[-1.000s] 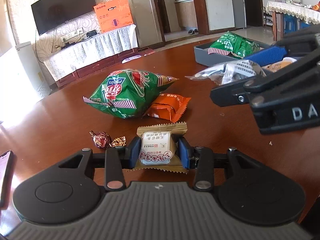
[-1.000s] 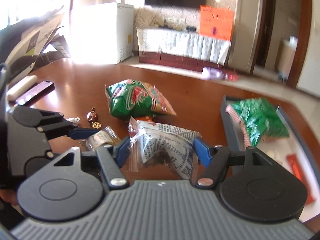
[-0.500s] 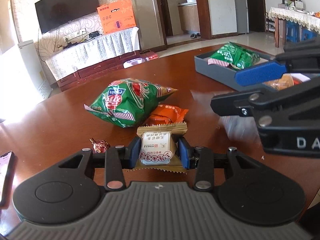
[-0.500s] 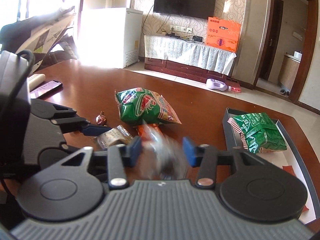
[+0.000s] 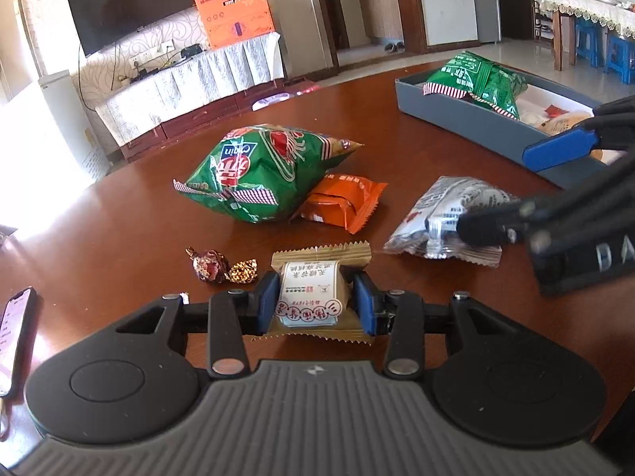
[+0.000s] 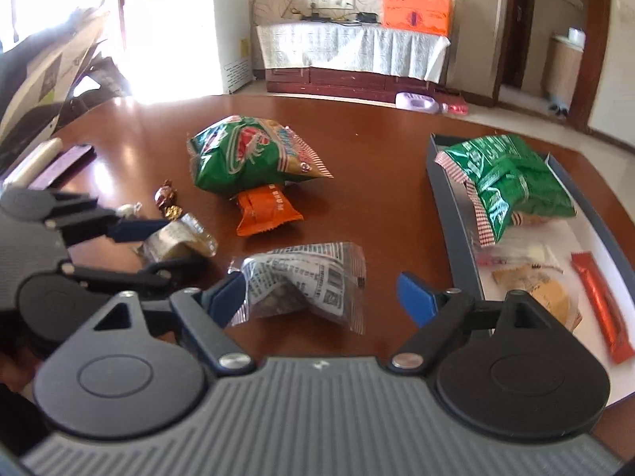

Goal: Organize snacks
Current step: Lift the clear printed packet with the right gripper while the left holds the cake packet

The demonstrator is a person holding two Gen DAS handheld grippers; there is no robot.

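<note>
Room: living room with dark television point(image 5: 131, 12) at upper left of the left wrist view, orange box point(image 5: 234, 12) beside it, white-draped cabinet point(image 6: 349, 51) below both.
Surface point(image 5: 119, 206): glossy reddish-brown wood, carrying all the snacks.
Left gripper point(image 5: 315, 299): jaws clamped on gold-wrapped pastry point(image 5: 313, 293), bottom centre of the left wrist view; also seen at left edge of the right wrist view point(image 6: 158, 246), pastry point(image 6: 178, 238) pinched there.
Right gripper point(image 6: 323, 293): jaws spread wide apart, holding nothing, lower centre of the right wrist view; blurred at right edge of the left wrist view point(image 5: 524, 186).
Clear printed packet point(image 6: 305, 281): lying on the surface between the open jaws, touching the blue pad point(image 6: 226, 297) at lower left, apart from the other; centre right in the left wrist view point(image 5: 448, 214).
Green chip bag point(image 5: 258, 174): centre of frame, resting partly over orange packet point(image 5: 341, 202).
Wrapped candies point(image 5: 220, 267): two, touching, just left of the pastry.
Grey tray point(image 6: 448, 214): right side of the right wrist view, holding second green bag point(image 6: 512, 182), red stick packet point(image 6: 599, 305), tan wrapper point(image 6: 543, 289).
Phone point(image 5: 14, 333): lower left edge of the left wrist view.
</note>
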